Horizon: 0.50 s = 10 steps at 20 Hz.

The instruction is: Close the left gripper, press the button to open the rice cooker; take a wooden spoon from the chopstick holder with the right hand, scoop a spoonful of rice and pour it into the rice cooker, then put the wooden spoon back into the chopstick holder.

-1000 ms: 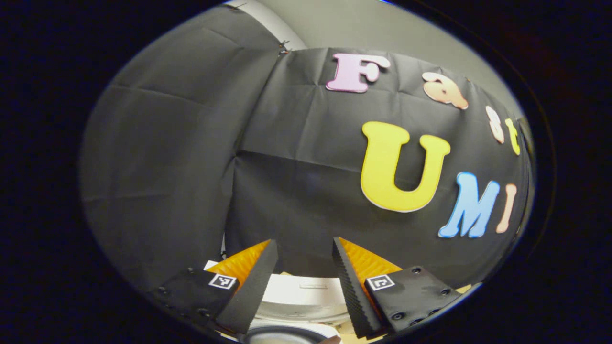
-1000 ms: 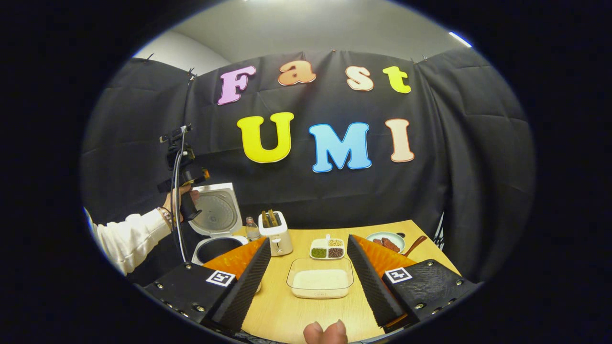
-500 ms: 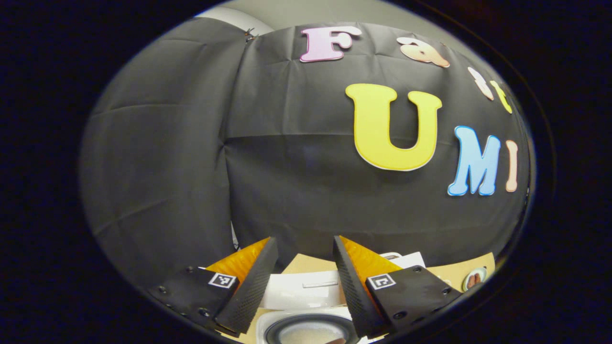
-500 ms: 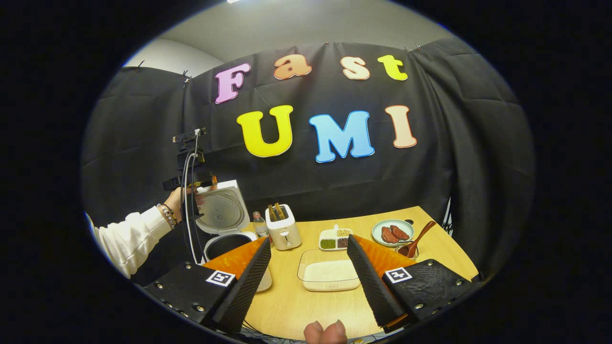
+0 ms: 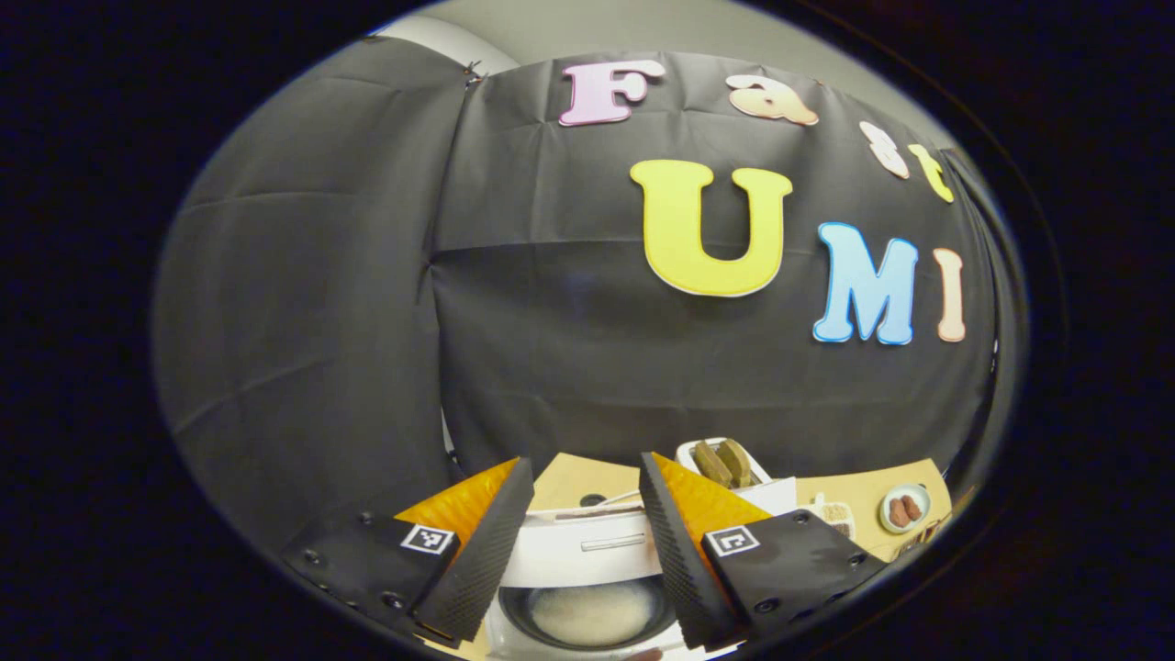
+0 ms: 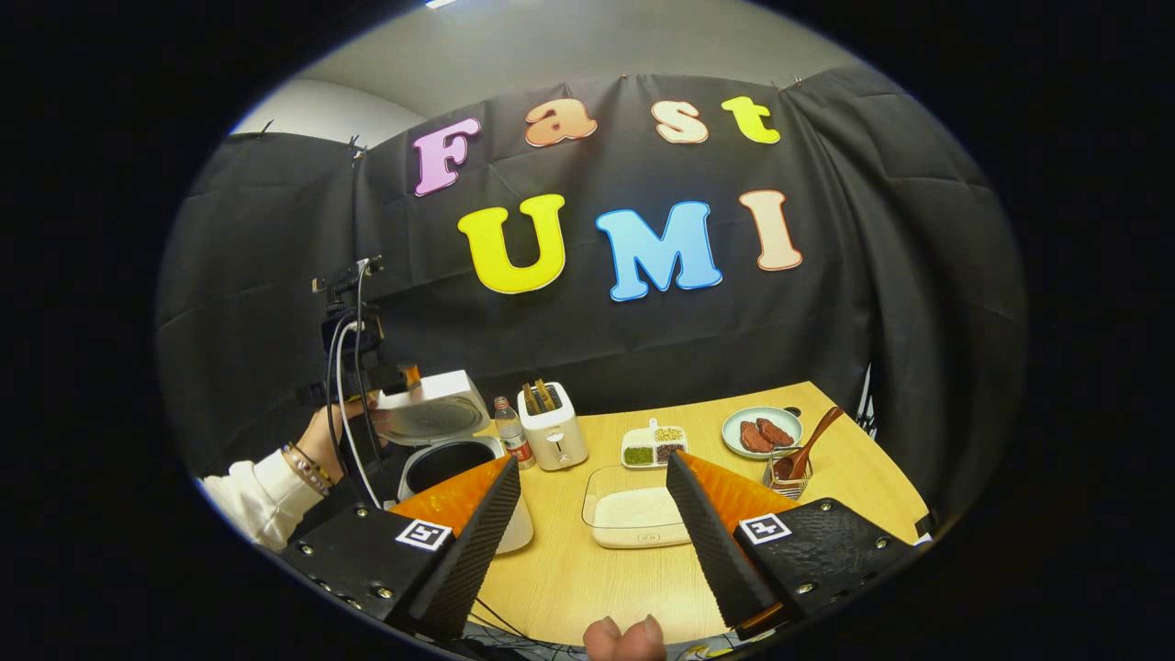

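The white rice cooker (image 6: 459, 477) stands at the table's left with its lid (image 6: 431, 415) tilted about halfway down over the dark pot. In the left gripper view the lid's front edge (image 5: 583, 551) lies between my fingers, above the pot with rice (image 5: 592, 613) in it. My left gripper (image 5: 585, 464) is open, and in the right gripper view the left gripper (image 6: 397, 376) sits against the lid's back edge, held by a hand (image 6: 321, 431). A wooden spoon (image 6: 810, 445) leans in the wire chopstick holder (image 6: 782, 473). My right gripper (image 6: 593, 457) is open and holds nothing, back from a clear dish of rice (image 6: 638, 516).
A toaster (image 6: 551, 427) and a small bottle (image 6: 508, 431) stand right of the cooker. A divided dish of grains (image 6: 654, 445) and a plate of meat (image 6: 760, 433) sit behind the rice dish. Cables (image 6: 344, 404) hang from the left gripper. Bare wood lies at the table's front (image 6: 587, 588).
The cooker lid has swung from upright to about halfway down, with the left gripper lowering behind it. The right gripper view has tipped down, bringing the spoon and holder into sight.
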Each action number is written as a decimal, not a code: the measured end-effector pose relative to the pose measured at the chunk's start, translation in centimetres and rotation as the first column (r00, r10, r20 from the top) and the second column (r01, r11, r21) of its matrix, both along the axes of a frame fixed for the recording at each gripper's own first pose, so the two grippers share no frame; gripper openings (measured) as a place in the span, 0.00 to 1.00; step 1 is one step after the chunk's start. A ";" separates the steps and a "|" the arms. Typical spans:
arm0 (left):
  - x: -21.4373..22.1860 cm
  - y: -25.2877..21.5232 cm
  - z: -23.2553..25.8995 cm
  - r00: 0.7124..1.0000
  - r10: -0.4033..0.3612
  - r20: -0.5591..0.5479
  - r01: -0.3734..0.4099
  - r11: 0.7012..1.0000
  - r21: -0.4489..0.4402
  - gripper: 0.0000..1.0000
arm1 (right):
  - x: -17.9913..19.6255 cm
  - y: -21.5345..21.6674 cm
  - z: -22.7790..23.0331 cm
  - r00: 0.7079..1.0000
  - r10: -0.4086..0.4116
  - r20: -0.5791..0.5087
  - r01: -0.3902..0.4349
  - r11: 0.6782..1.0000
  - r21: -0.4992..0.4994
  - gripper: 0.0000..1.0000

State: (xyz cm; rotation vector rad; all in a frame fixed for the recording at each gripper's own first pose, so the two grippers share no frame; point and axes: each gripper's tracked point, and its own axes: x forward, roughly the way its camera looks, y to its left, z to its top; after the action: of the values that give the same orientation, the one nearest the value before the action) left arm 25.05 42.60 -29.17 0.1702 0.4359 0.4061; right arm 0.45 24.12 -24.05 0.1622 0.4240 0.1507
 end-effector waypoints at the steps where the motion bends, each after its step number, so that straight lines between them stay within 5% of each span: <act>1: -1.4 -0.1 -1.0 1.000 0.001 -0.008 -0.001 1.000 -0.006 0.84 | -0.1 0.0 0.0 1.000 -0.002 0.000 0.002 1.000 0.001 0.98; 10: -8.5 -2.1 -9.8 0.989 0.029 -0.144 -0.036 0.998 -0.043 0.83 | -1.6 -0.3 -1.1 0.999 -0.017 -0.027 0.018 1.000 0.009 0.98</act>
State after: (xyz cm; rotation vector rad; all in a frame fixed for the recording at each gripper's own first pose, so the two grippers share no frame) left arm 16.54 40.55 -39.01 0.1491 0.5897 0.4170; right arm -1.15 23.78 -25.13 0.1774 0.4482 0.1334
